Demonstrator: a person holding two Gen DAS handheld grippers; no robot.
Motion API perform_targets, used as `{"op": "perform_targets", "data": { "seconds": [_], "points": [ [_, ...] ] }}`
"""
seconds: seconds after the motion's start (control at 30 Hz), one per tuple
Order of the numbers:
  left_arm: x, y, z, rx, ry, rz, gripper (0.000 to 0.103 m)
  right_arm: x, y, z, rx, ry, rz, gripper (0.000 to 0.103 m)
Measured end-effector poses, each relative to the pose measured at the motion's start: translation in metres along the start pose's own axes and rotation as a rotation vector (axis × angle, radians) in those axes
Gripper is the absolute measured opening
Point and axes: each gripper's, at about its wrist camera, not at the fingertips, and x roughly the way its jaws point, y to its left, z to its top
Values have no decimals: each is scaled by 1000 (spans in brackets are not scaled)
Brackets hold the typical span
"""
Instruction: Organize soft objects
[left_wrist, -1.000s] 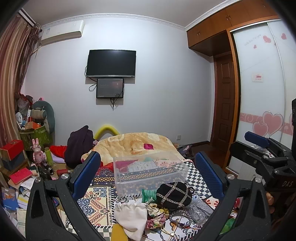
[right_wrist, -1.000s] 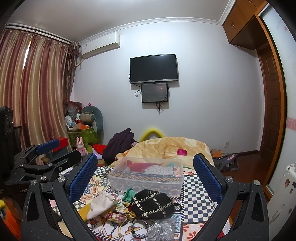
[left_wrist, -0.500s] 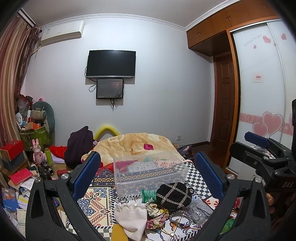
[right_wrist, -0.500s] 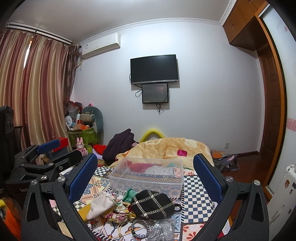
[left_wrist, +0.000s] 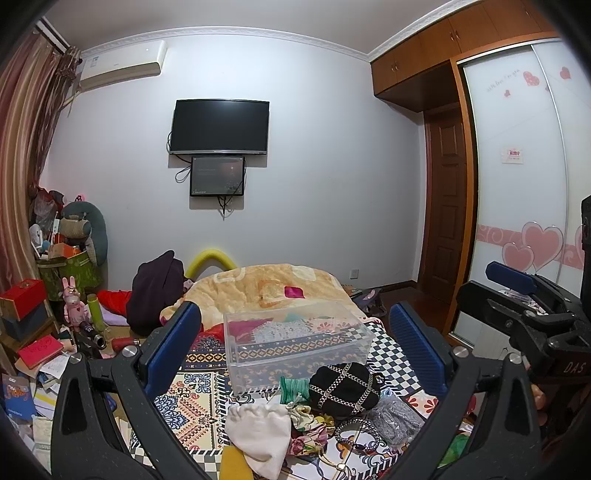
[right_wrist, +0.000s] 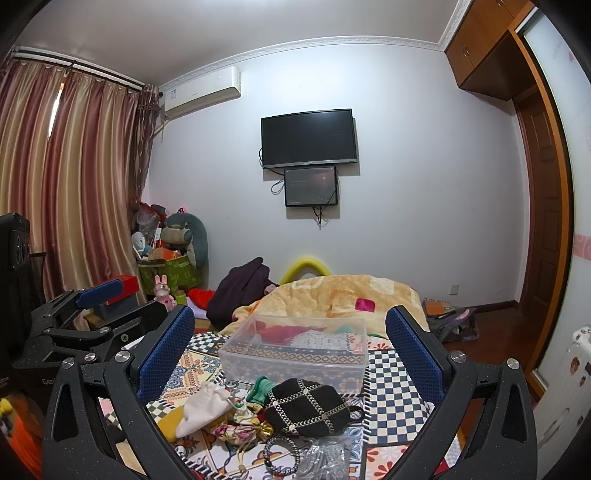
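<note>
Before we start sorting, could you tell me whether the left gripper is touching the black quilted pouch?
Apart. In the left wrist view the left gripper hangs open above the bed, and the black quilted pouch lies untouched between and beyond its fingers.

Left gripper (left_wrist: 295, 347) spread wide, holding nothing. Ahead between the fingers: clear plastic bin (left_wrist: 295, 343). Nearer: black quilted pouch (left_wrist: 343, 387), white drawstring bag (left_wrist: 258, 434), green cloth (left_wrist: 293, 387).

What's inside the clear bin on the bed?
The clear bin looks empty: through its walls only the patterned bedspread and blanket behind show. Its near floor is hidden by the black quilted pouch.
</note>
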Motion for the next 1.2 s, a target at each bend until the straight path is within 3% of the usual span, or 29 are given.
{"op": "perform_targets", "data": {
  "seconds": [0.27,0.47,0.63,0.73,1.03,1.13,1.2],
  "points": [
    [4,3,-6,-1,21,5,103,4,-1,-6,0,29,-6,103],
    [32,18,-35,-39,171,-3,103,19,-15,-28,13,119,-29,103],
    [56,30,-69,-60,285,3,103,39,-35,-58,49,248,-53,103],
    [65,33,-89,-79,395,7,103,50,-44,-75,70,318,-58,103],
    [98,49,-134,-144,511,-17,103,72,-66,-124,131,522,-56,103],
    [107,49,-140,-208,519,-50,90,78,-69,-136,132,564,-52,103],
    [113,52,-143,-214,533,-67,83,78,-68,-139,122,578,-49,97]
  ]
}}
